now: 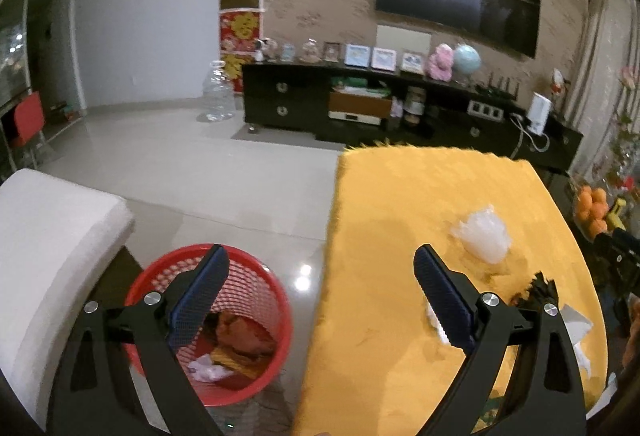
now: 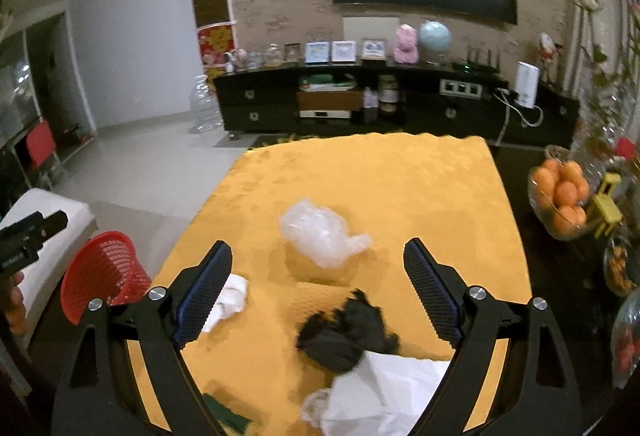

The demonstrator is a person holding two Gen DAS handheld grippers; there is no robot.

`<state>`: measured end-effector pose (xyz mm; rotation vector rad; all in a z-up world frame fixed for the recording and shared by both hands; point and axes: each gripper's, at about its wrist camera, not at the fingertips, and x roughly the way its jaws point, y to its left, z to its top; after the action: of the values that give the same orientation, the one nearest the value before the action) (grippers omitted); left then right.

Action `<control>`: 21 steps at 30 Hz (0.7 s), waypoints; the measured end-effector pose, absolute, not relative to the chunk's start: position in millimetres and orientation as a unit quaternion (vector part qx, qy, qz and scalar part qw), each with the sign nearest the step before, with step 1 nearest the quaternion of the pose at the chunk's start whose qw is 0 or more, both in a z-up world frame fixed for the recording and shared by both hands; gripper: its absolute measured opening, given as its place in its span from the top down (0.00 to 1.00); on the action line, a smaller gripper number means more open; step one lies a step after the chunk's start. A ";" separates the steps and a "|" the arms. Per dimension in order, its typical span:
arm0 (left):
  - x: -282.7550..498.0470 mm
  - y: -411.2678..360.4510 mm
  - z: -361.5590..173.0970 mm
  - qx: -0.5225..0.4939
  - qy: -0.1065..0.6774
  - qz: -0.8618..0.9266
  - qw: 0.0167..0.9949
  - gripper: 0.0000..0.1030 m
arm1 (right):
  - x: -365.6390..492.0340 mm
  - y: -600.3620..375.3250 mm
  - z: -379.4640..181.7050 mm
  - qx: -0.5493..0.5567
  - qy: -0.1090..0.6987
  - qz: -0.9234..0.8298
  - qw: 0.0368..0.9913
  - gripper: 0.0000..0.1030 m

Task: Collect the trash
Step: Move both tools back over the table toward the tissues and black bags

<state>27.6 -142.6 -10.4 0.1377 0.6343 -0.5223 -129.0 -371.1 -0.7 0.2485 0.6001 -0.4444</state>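
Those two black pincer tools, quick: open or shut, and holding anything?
Left tool: open, holding nothing, between the red mesh plastic basket and the yellow cloth-covered table.
Right tool: open, holding nothing.

Matt yellow cloth [image 2: 360,180], red plastic mesh basket [image 1: 256,300], crinkled clear plastic bag [image 2: 320,232], glossy floor tiles [image 1: 192,164]

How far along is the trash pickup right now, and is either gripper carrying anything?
Done: the red basket on the floor already holds some crumpled trash. In hand: nothing; the left gripper and right gripper are both open and empty. Left on the yellow tablecloth: the clear plastic bag, black wrapper, small white tissue, white paper and a green scrap.
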 end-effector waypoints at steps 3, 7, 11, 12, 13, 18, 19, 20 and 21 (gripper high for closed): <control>24.2 -158.0 -19.6 0.077 0.317 -0.266 0.907 0.12 | -141.1 -381.6 -4.3 0.133 0.291 -0.231 0.919 0.18; 19.0 -183.4 -34.8 0.103 0.329 -0.284 0.895 0.12 | -152.9 -398.1 -8.8 0.152 0.290 -0.245 0.912 0.18; 18.2 -199.6 -47.0 0.111 0.346 -0.297 0.883 0.12 | -161.6 -408.4 -12.7 0.163 0.291 -0.256 0.907 0.18; 19.1 -203.8 -51.0 0.110 0.352 -0.301 0.880 0.12 | -164.2 -410.7 -13.2 0.165 0.291 -0.258 0.906 0.18; 20.0 -208.0 -54.8 0.110 0.358 -0.303 0.876 0.12 | -165.8 -411.9 -13.7 0.166 0.291 -0.260 0.906 0.18; 23.1 -224.5 -74.3 0.104 0.388 -0.323 0.857 0.13 | -173.0 -418.8 -18.6 0.175 0.295 -0.262 0.902 0.18; 24.0 -229.6 -79.5 0.104 0.395 -0.326 0.853 0.13 | -173.3 -420.2 -19.6 0.176 0.297 -0.262 0.901 0.18; 23.5 -233.3 -82.2 0.105 0.398 -0.327 0.851 0.13 | -173.8 -420.9 -20.4 0.178 0.299 -0.263 0.900 0.18; 23.4 -238.3 -86.0 0.107 0.402 -0.329 0.848 0.13 | -174.3 -421.8 -21.5 0.179 0.301 -0.263 0.899 0.18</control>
<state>23.4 -238.3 -86.0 0.2250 0.8465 -0.6925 -174.3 -421.8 -21.5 0.3707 0.6222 -0.5437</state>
